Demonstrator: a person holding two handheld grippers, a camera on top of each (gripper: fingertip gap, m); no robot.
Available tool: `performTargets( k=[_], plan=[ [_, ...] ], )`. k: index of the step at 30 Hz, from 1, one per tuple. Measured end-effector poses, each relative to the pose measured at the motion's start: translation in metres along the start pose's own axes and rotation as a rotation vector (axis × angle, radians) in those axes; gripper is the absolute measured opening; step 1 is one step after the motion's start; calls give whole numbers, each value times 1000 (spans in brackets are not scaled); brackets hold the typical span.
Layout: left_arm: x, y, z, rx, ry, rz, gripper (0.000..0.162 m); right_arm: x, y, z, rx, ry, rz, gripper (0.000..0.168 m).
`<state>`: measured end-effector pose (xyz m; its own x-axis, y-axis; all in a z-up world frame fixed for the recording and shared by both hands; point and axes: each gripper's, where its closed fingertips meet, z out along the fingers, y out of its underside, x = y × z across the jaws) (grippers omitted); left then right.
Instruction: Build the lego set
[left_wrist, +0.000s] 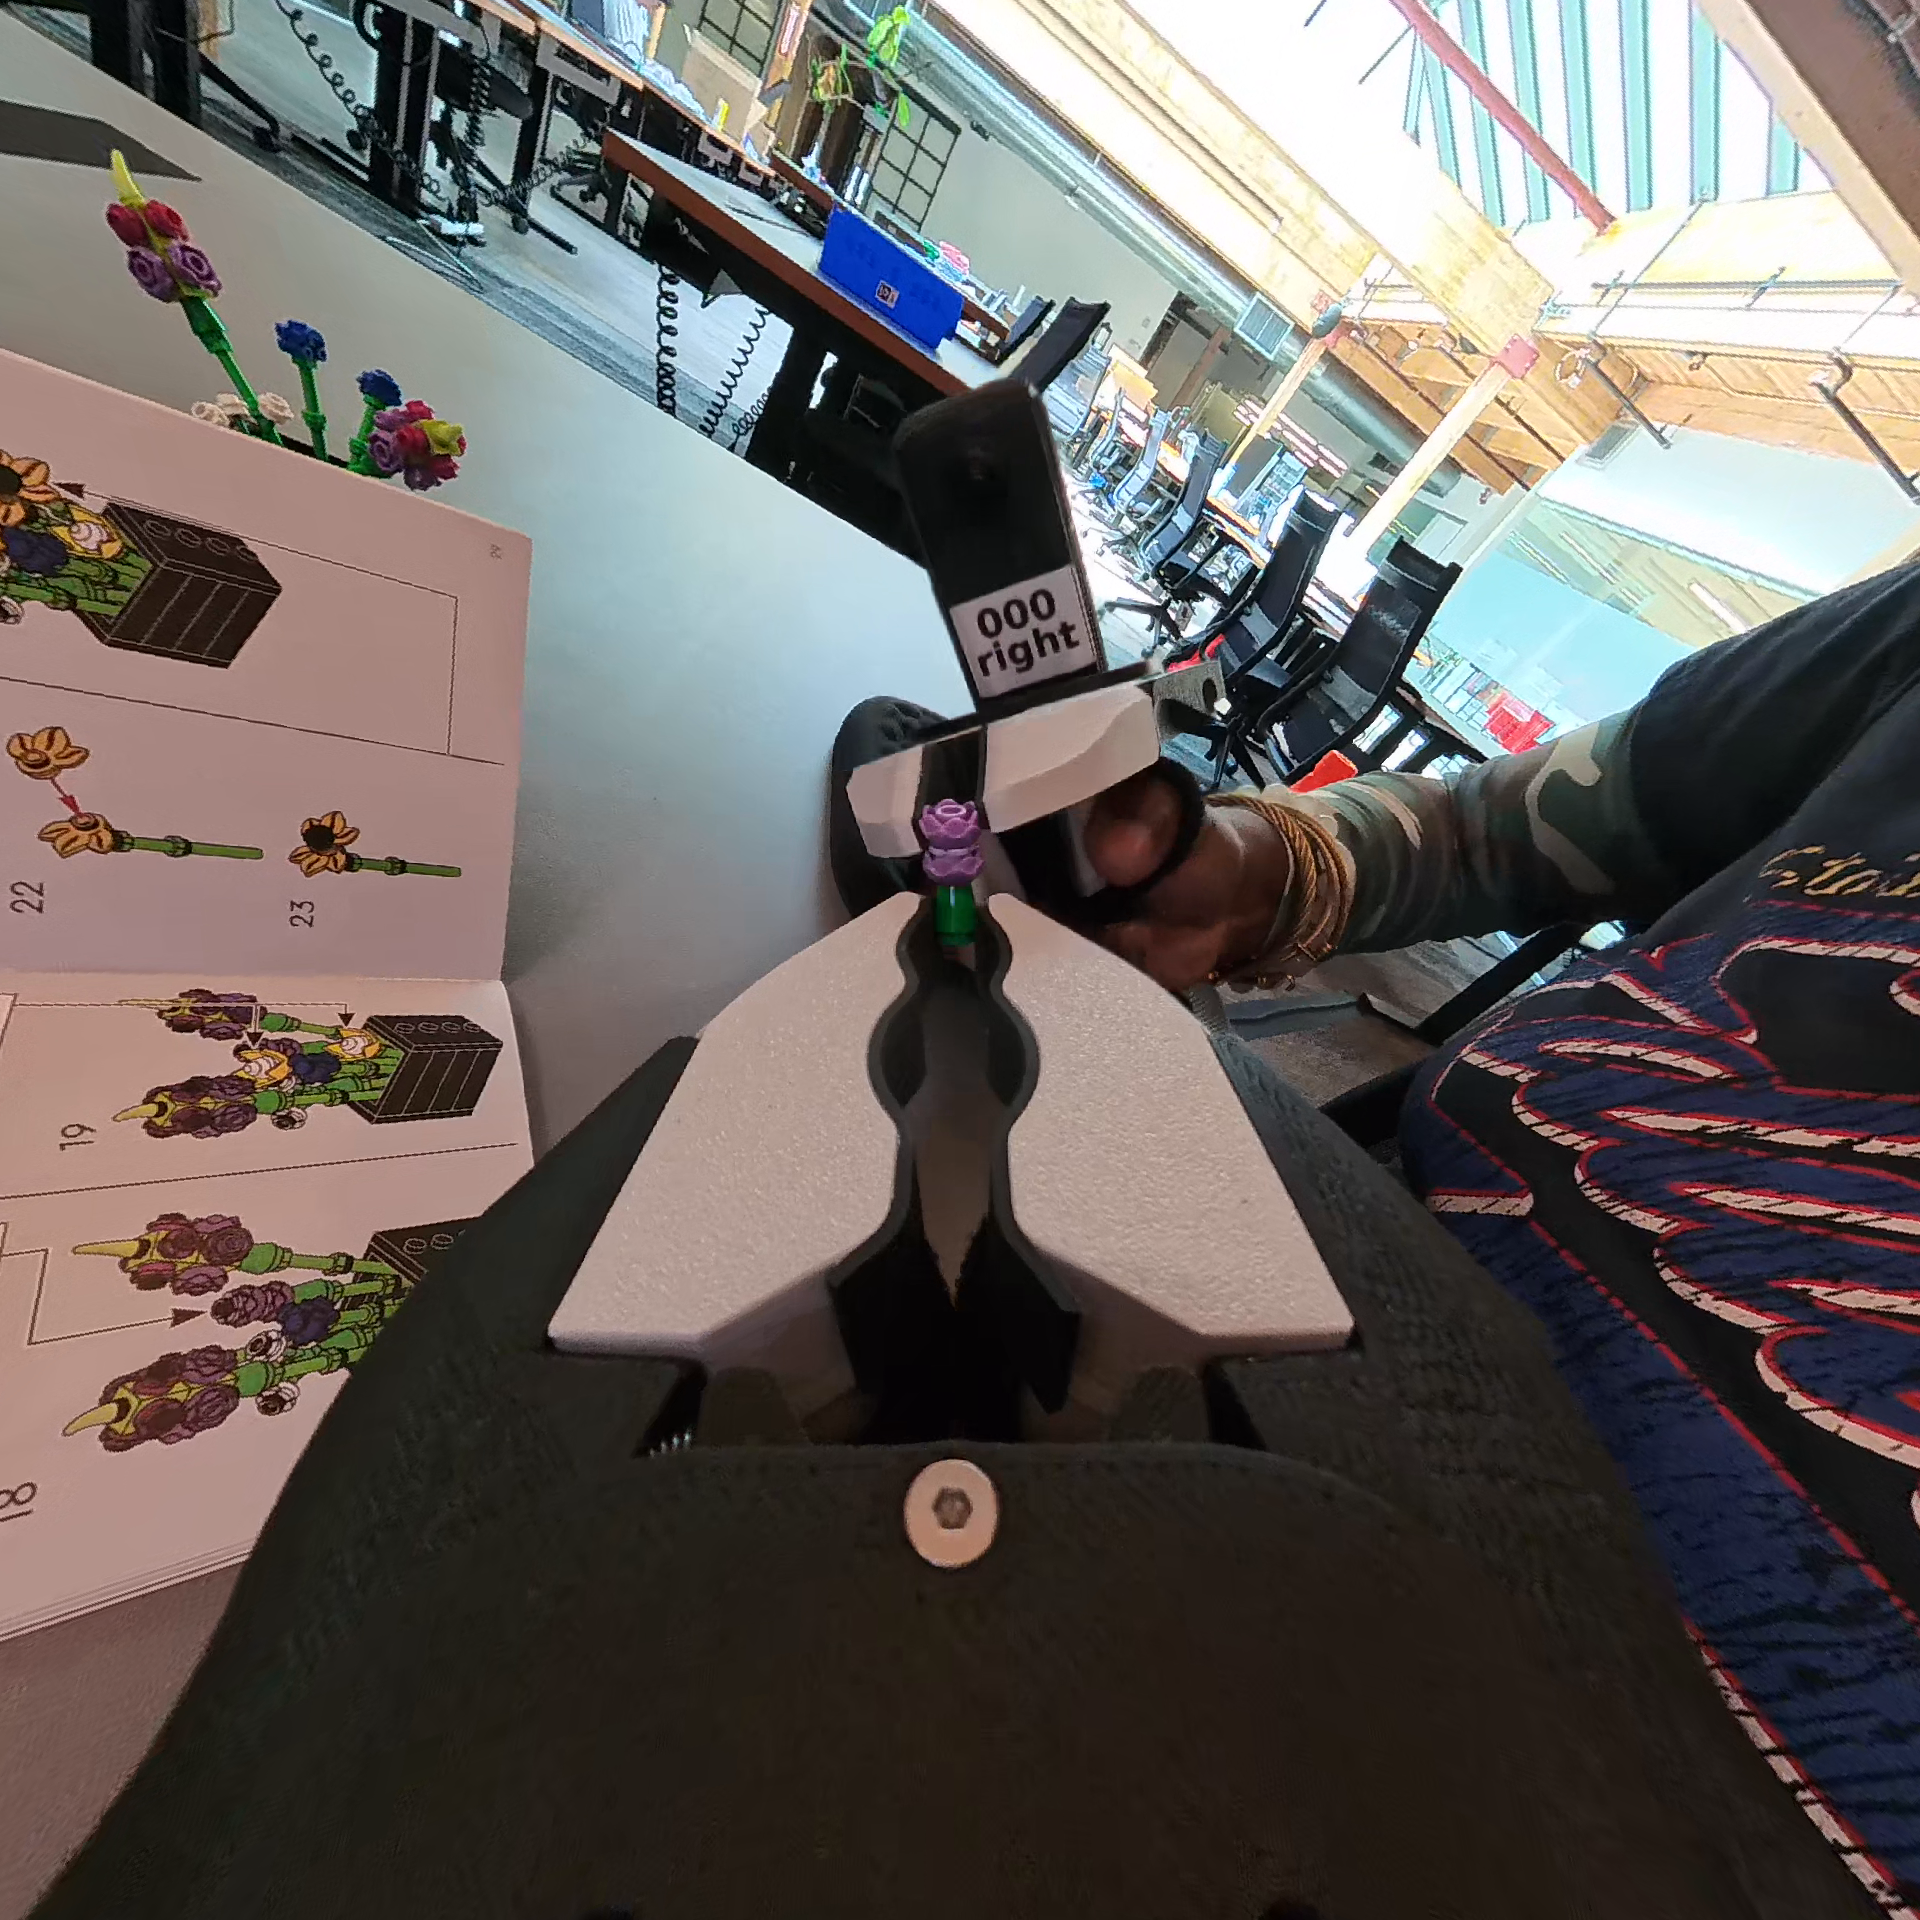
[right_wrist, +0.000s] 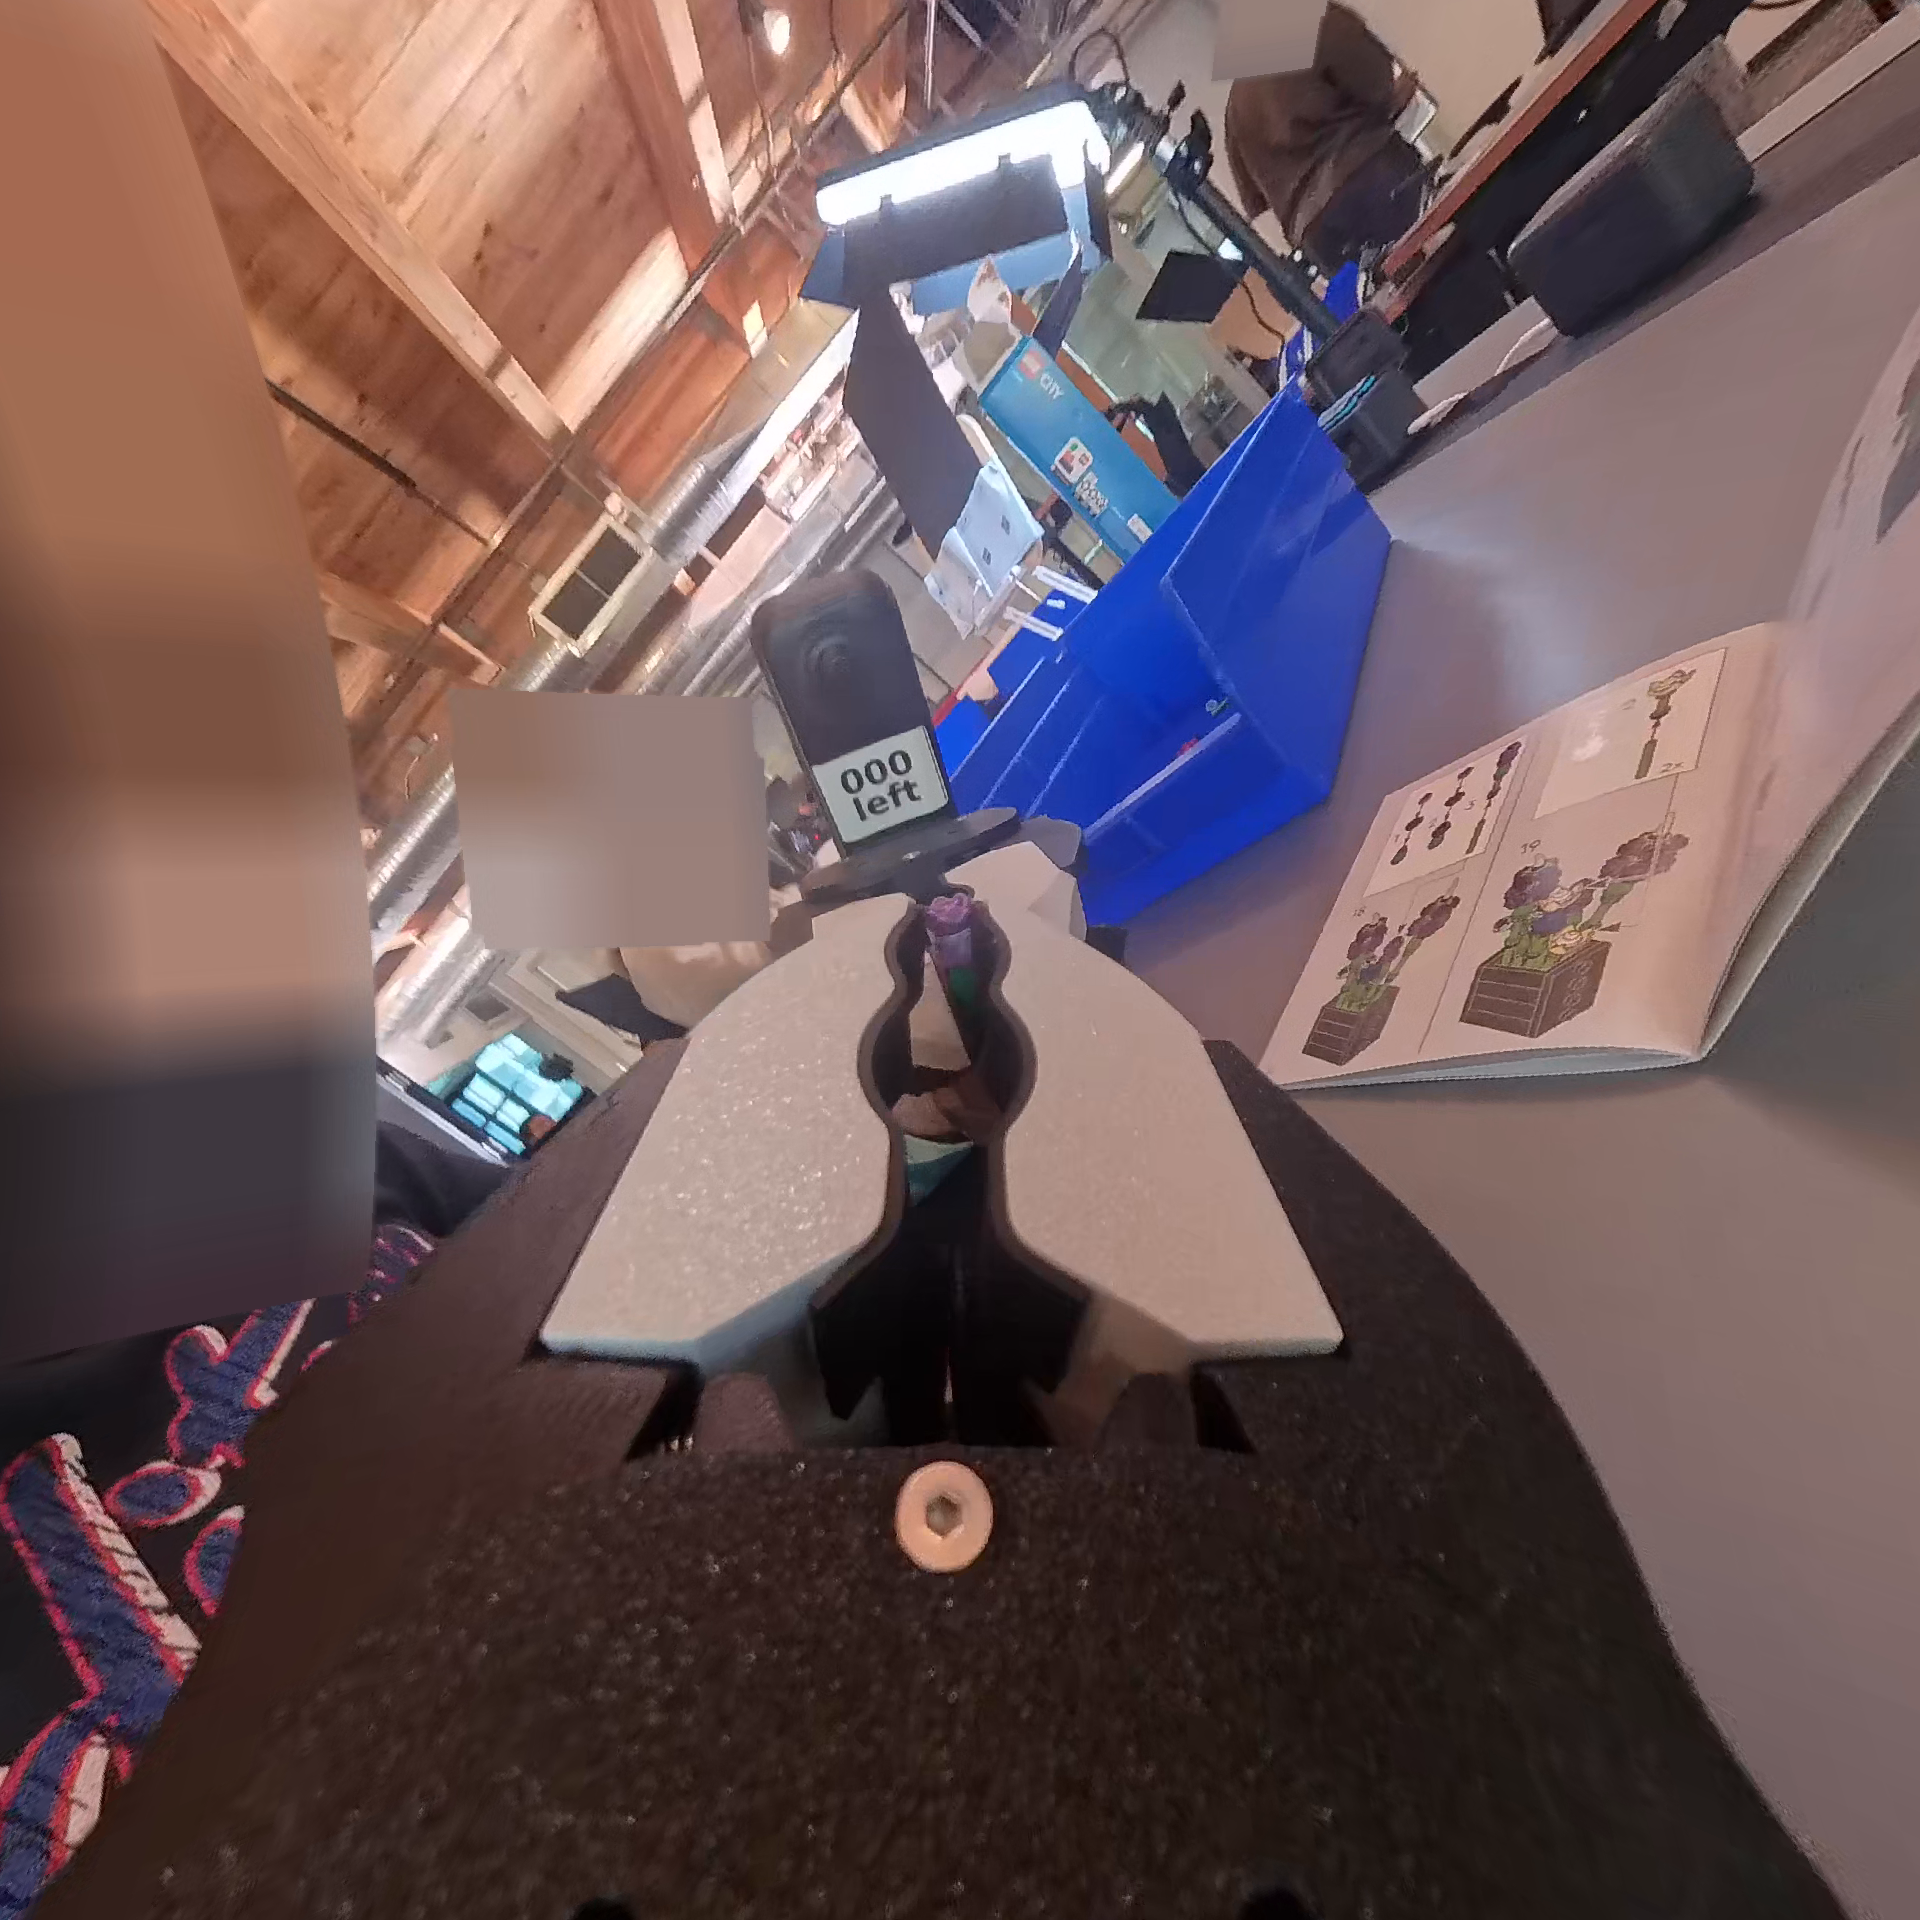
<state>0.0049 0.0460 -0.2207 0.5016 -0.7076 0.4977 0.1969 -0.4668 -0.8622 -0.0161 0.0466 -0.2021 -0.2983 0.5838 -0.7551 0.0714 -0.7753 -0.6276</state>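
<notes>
My left gripper (left_wrist: 951, 928) is shut on the green stem of a small flower piece (left_wrist: 950, 862) with two purple blossoms at its tip. My right gripper (left_wrist: 982, 795) faces it from beyond, its white fingers right behind the blossoms. In the right wrist view my right gripper (right_wrist: 951, 930) is closed around the same purple flower piece (right_wrist: 954, 916), with the green stem between its tips. Both hold it in the air over the table edge. The partly built flower bouquet (left_wrist: 312, 405) stands behind the open instruction booklet (left_wrist: 260, 831).
The booklet (right_wrist: 1507, 883) lies open on the grey table (left_wrist: 675, 623). A blue bin (right_wrist: 1226, 665) stands on the table beyond the grippers. A person's hand (left_wrist: 1174, 883) and sleeve hold the right gripper. Desks and office chairs fill the room behind. The tips of both grippers are at nearly the same place.
</notes>
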Motion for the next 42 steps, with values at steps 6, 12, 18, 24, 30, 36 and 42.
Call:
performTargets(
  k=[6,12,18,24,30,36,42],
  plan=[
    [-2,-9,-7,79,-2,-20,5,0,-5,1,159,-42,141,8],
    [-2,-10,-7,83,-3,-22,6,1,-5,1,188,-58,177,8],
    [-3,-18,-10,155,-29,-15,6,-1,-13,7,316,-77,196,8],
    [-6,-30,-17,261,-69,-6,6,-3,-21,18,403,-96,238,9],
    [-7,-39,-22,345,-83,-26,6,-5,-26,22,464,-127,233,8],
    [-5,-35,-21,308,-75,-7,6,-8,-23,25,314,-86,133,8],
    [-4,-24,-13,200,-79,30,6,-5,-14,14,35,-23,104,8]
  ],
)
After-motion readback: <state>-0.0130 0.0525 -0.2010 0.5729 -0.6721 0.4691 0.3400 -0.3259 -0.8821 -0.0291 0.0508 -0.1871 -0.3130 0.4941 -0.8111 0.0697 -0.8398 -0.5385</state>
